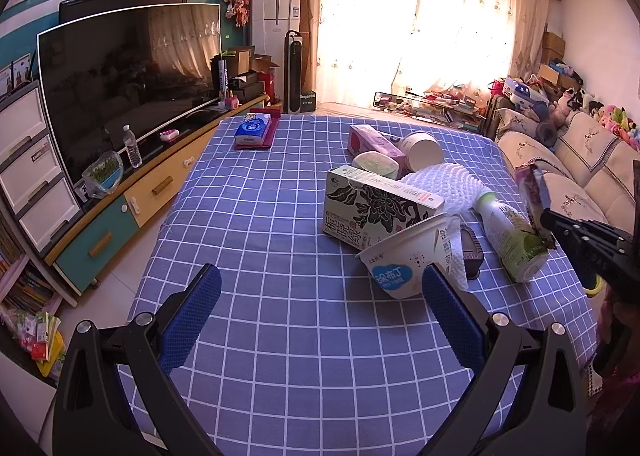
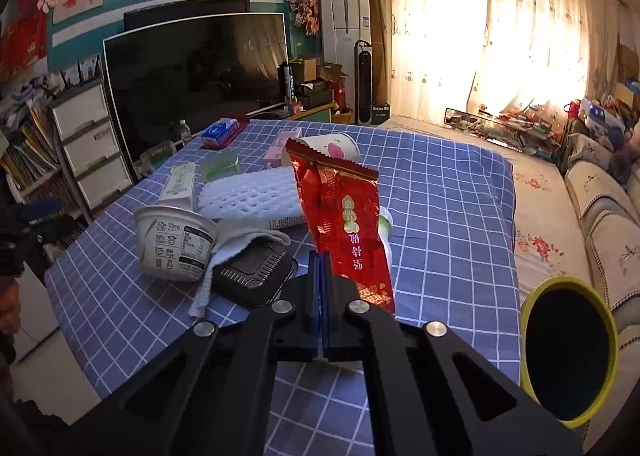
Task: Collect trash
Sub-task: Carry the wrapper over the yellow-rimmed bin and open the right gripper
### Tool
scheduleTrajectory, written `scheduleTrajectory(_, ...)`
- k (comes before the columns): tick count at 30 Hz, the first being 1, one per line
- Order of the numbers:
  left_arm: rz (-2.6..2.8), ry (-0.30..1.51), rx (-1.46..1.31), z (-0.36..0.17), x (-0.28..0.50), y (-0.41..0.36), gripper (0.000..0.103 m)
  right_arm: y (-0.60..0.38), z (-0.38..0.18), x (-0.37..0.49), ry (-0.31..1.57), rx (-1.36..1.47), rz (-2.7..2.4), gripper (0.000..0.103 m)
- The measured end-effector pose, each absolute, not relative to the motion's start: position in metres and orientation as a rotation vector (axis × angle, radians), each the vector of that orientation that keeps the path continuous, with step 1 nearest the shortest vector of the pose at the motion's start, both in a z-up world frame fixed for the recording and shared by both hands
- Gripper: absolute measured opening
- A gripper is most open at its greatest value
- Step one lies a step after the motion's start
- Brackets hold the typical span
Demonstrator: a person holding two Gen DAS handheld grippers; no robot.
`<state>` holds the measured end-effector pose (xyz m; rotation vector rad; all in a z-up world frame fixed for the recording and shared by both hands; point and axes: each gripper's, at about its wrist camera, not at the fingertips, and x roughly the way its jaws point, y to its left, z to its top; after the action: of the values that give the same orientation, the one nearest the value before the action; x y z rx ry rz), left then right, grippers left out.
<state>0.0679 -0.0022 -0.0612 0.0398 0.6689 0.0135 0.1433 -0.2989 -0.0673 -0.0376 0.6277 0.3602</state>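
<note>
My right gripper [image 2: 322, 256] is shut on a red snack wrapper [image 2: 340, 215] and holds it upright above the blue checked tablecloth [image 2: 440, 191]. A yellow-rimmed bin [image 2: 570, 352] stands at the table's right edge, lower right of the wrapper. In the left wrist view the wrapper [image 1: 534, 191] and right gripper [image 1: 584, 240] show at the far right. My left gripper [image 1: 320, 288] is open and empty over the cloth, its right finger just in front of a tipped white pudding cup [image 1: 408, 260]. The trash pile holds a black-and-white carton [image 1: 376, 211], a bottle [image 1: 512, 240], white foam netting [image 1: 436, 183] and a paper cup [image 1: 422, 149].
A black plastic tray [image 2: 256, 272] and a white napkin [image 2: 224, 256] lie by the pudding cup [image 2: 176, 240]. A tissue pack [image 1: 254, 129] sits at the table's far left. A TV stand [image 1: 132, 195] runs along the left, a sofa [image 1: 560, 167] along the right.
</note>
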Motion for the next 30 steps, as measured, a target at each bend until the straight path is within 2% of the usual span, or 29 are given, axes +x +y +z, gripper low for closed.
scheduleTrajectory(20, -0.027, 0.681, 0.059, -0.063, 0.079, -0.025, 0.099, -0.479, -0.065, 0.126, 0.57, 0.31, 0.045, 0.001)
scheduleTrajectory(30, -0.06, 0.7, 0.07, -0.067, 0.087, -0.043, 0.099, -0.548, -0.107, 0.145, 0.669, 0.388, -0.148, 0.001)
